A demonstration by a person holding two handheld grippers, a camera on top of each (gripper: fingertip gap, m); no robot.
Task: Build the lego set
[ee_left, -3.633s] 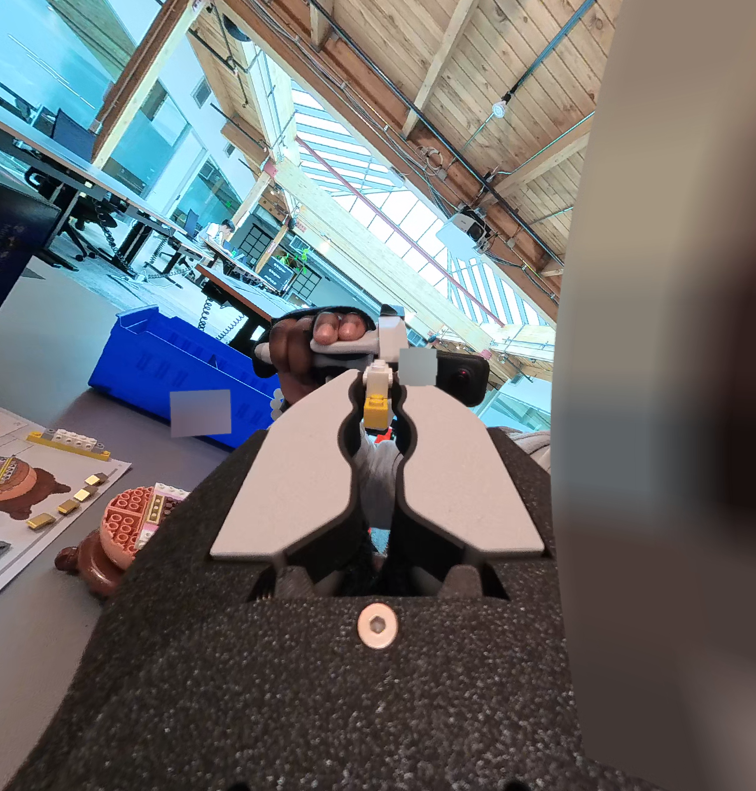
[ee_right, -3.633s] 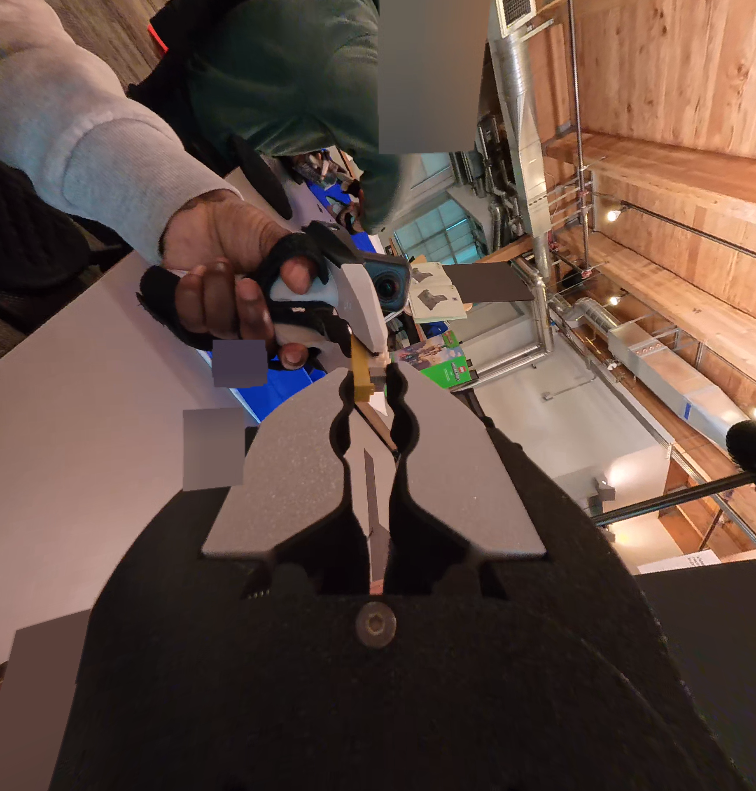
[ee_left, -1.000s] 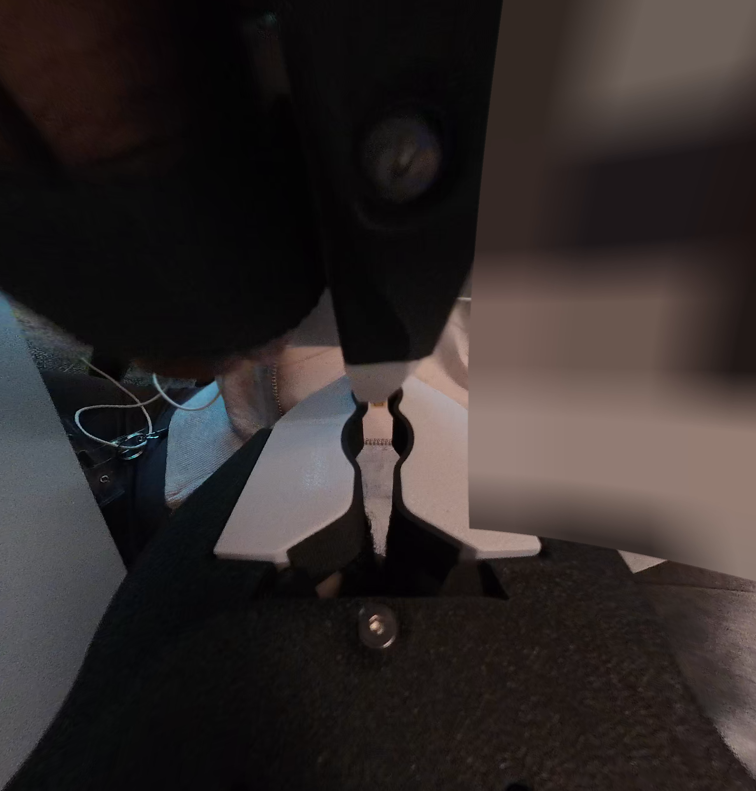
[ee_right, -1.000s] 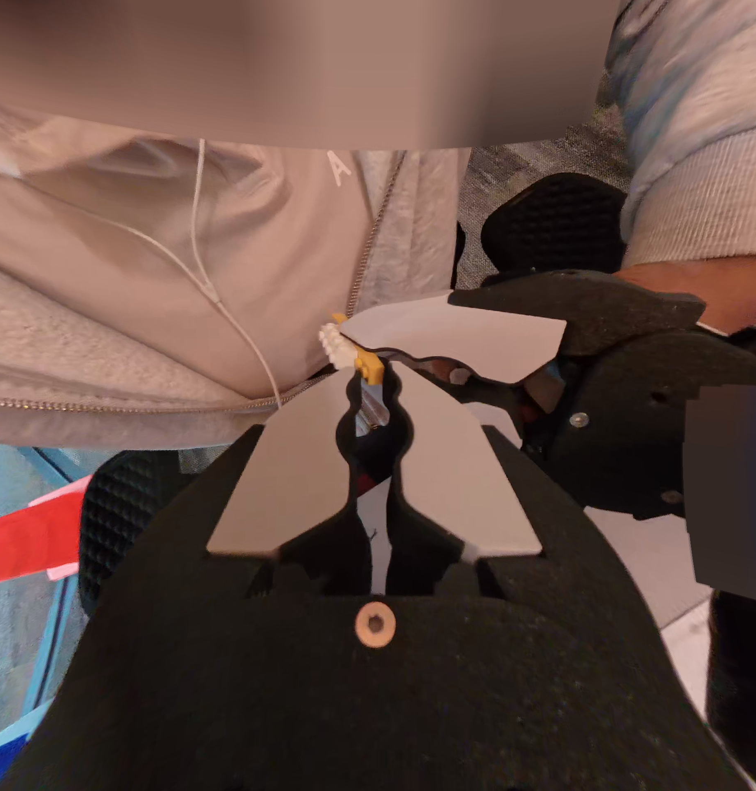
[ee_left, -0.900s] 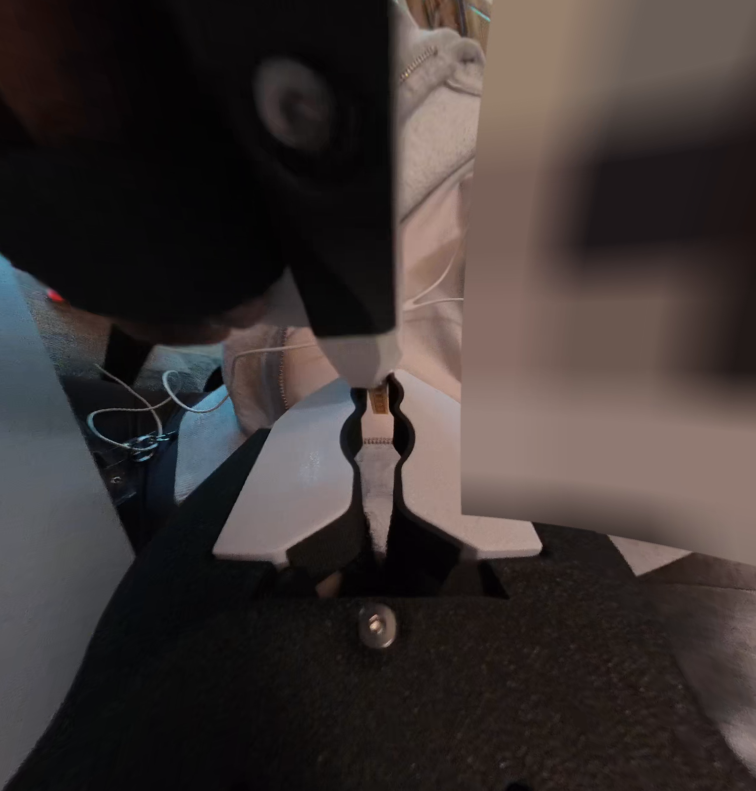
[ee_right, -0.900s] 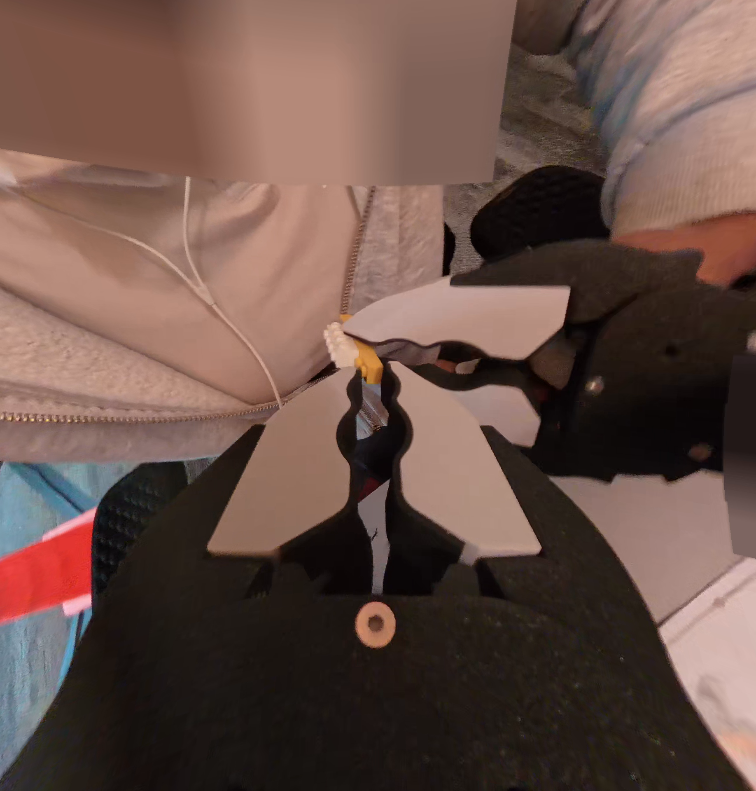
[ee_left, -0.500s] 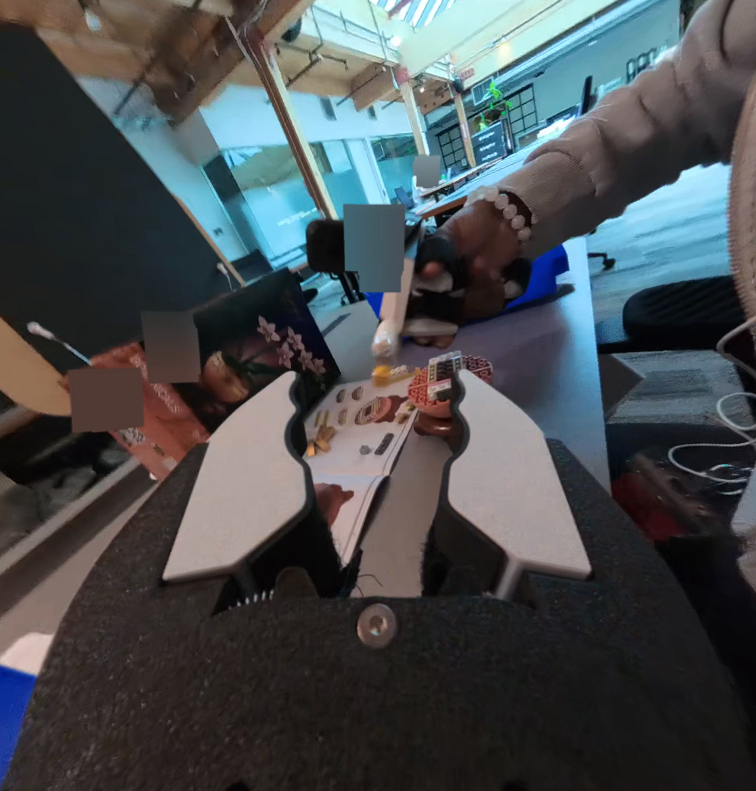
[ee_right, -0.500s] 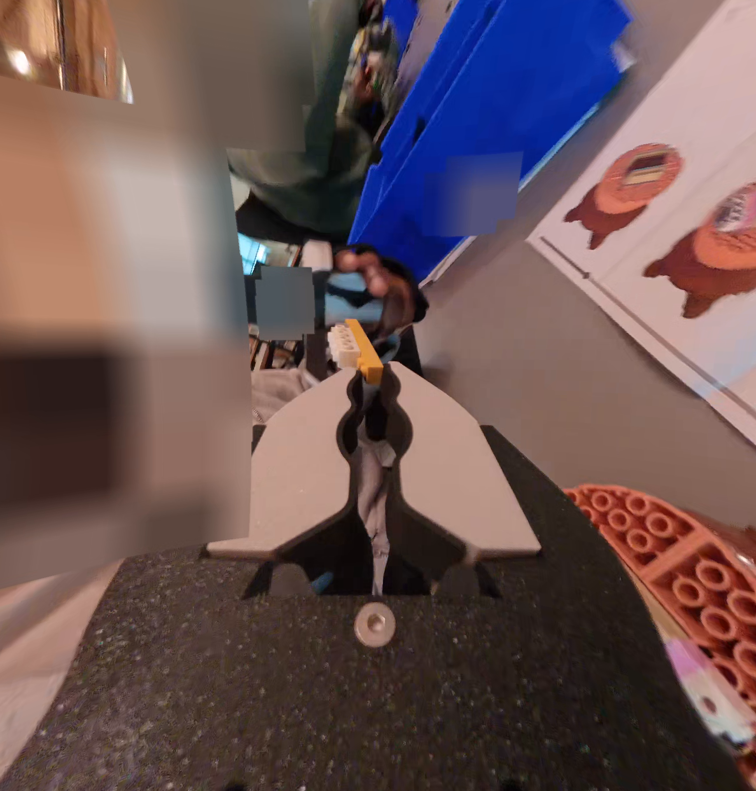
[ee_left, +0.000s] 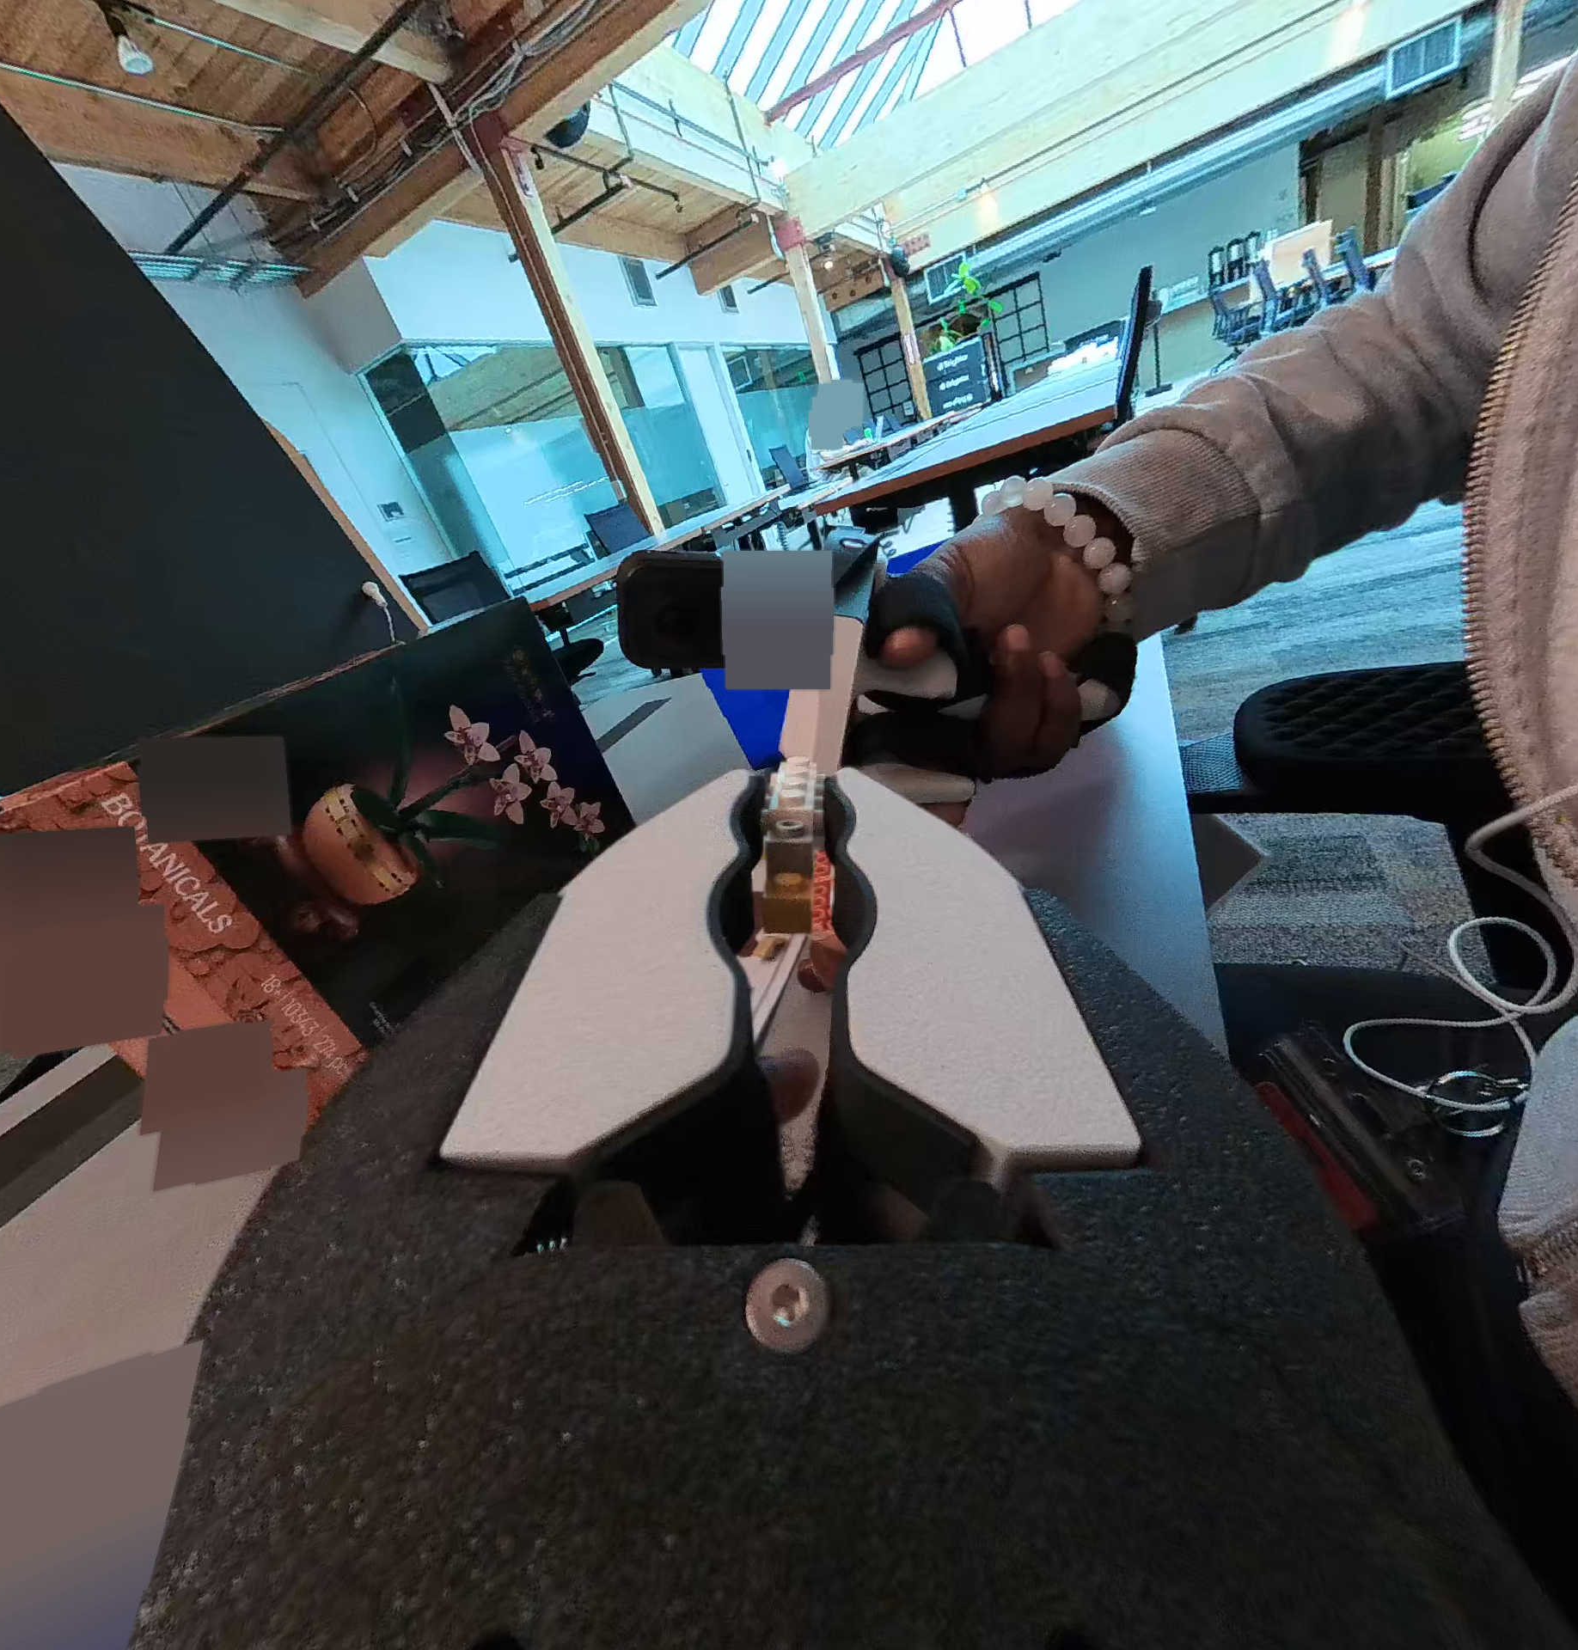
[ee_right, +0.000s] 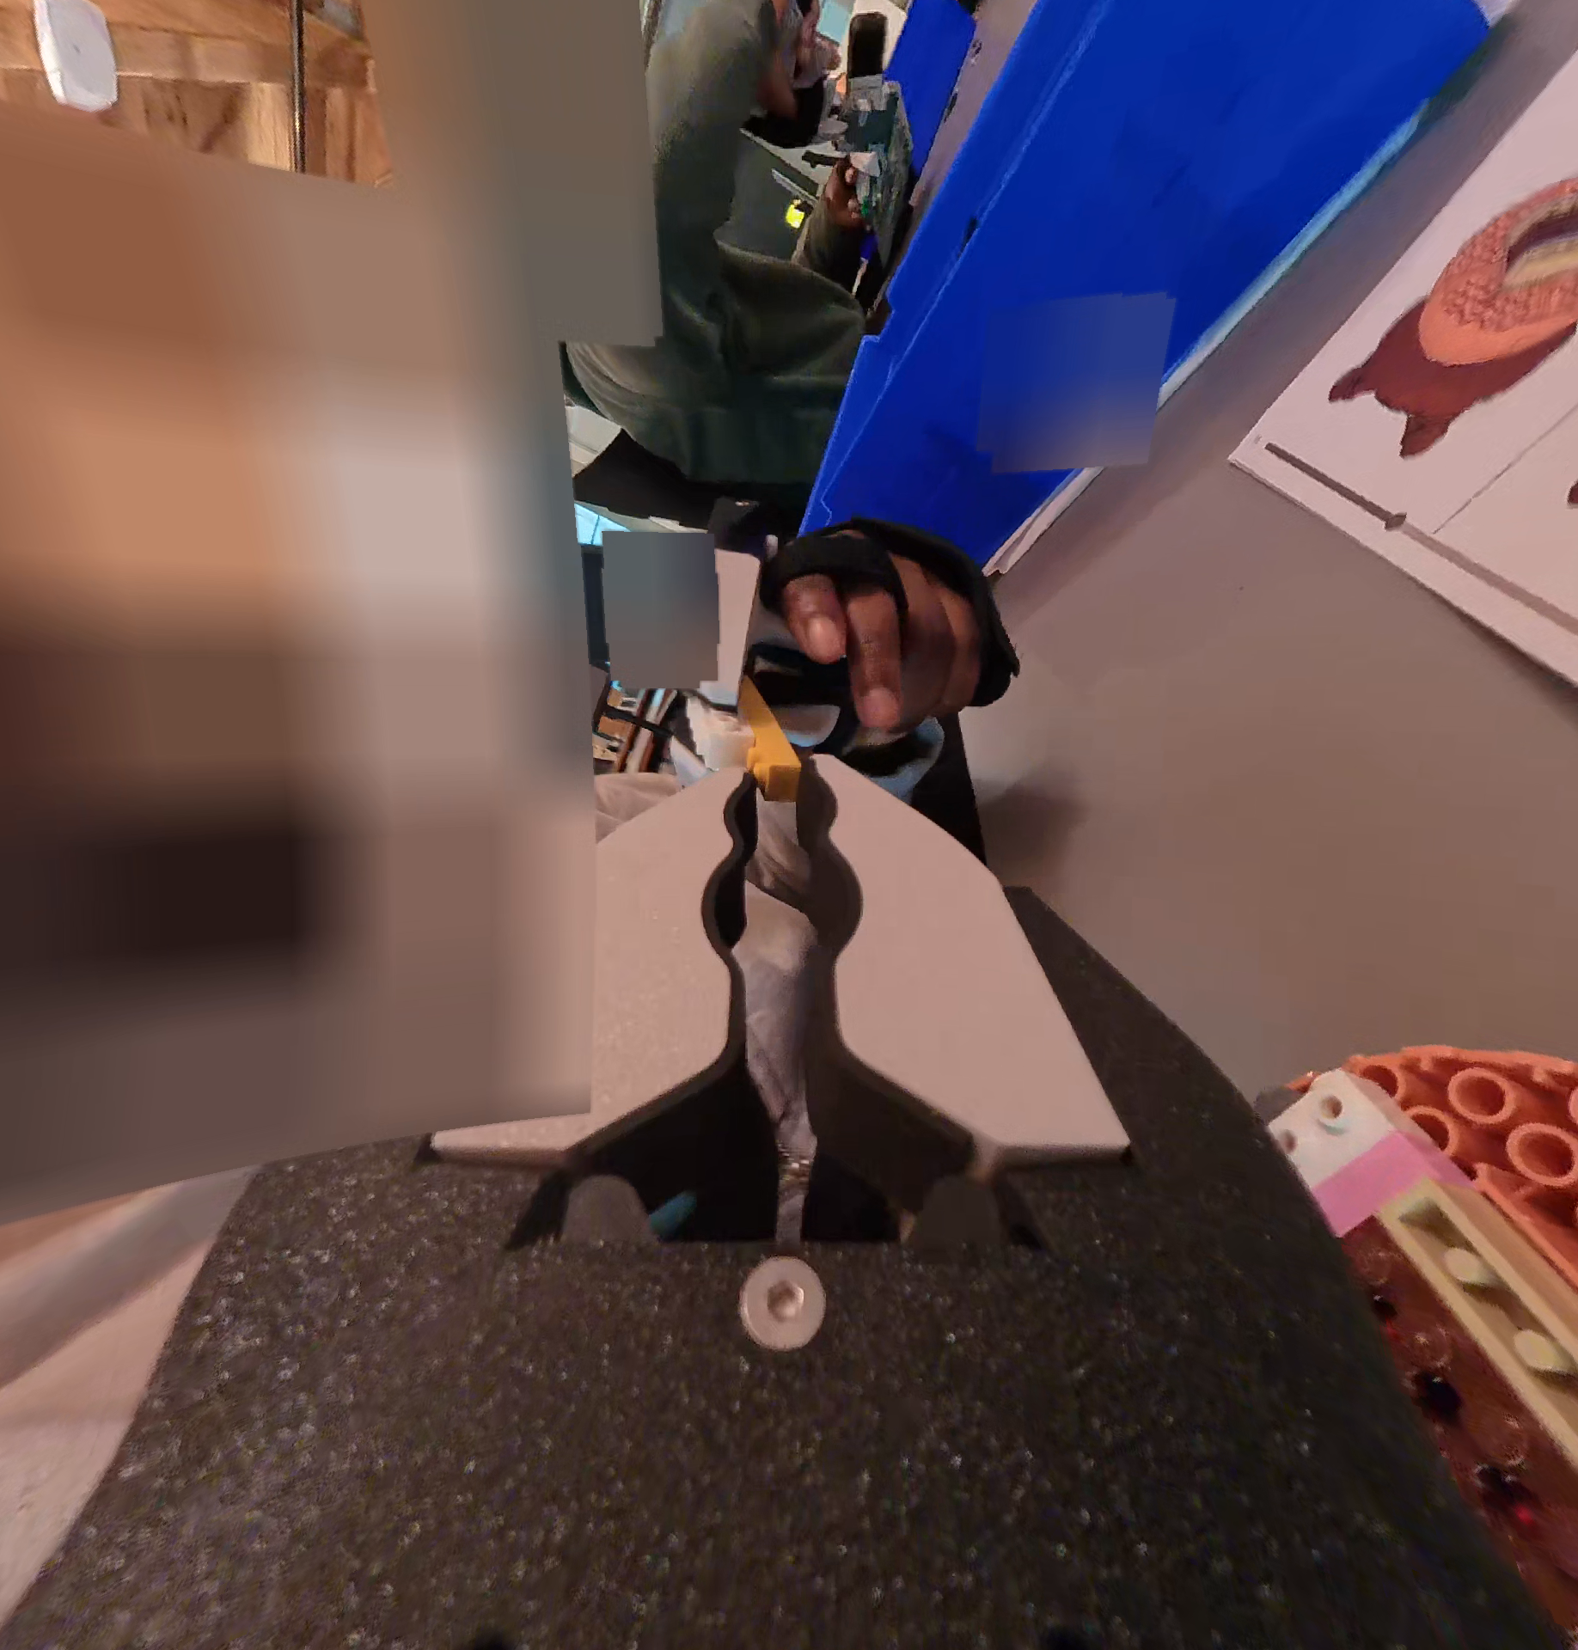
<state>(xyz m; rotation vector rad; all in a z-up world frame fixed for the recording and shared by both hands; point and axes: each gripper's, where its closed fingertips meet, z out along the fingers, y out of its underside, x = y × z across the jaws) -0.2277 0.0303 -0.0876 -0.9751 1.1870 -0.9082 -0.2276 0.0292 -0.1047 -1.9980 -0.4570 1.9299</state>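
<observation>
The round pot base (ee_right: 1518,1187), salmon studs over dark brown with a pink and cream inlay, stands part-built on the bench (ee_right: 1214,804); no upper walls or flowers are visible on it, so I judge most of the set is yet to be built.

The piece in hand is a small strip (ee_left: 787,857), yellow below with white studded bricks on top. The right tool (ee_right: 775,786) has its jaws nearly shut and pinches the yellow end at the very tips. In the left wrist view the left tool (ee_left: 790,804) has its jaws close on either side of the same strip, seemingly clamping it, though true contact is hard to confirm. So the strip appears to be held up between both tools, above and short of the base, likely being pressed together or re-gripped before it is fitted.

The instruction sheet (ee_right: 1482,464) lies flat beyond the base, showing printed pictures of the pot. A blue bin (ee_right: 1125,223) stands past the sheet. The set's box (ee_left: 410,821) leans upright to the left of the base.

The bench is plain grey and matte. Around it is an open office: timber beams, skylights, glass partitions and rows of desks, with another person seated far beyond the bin.
</observation>
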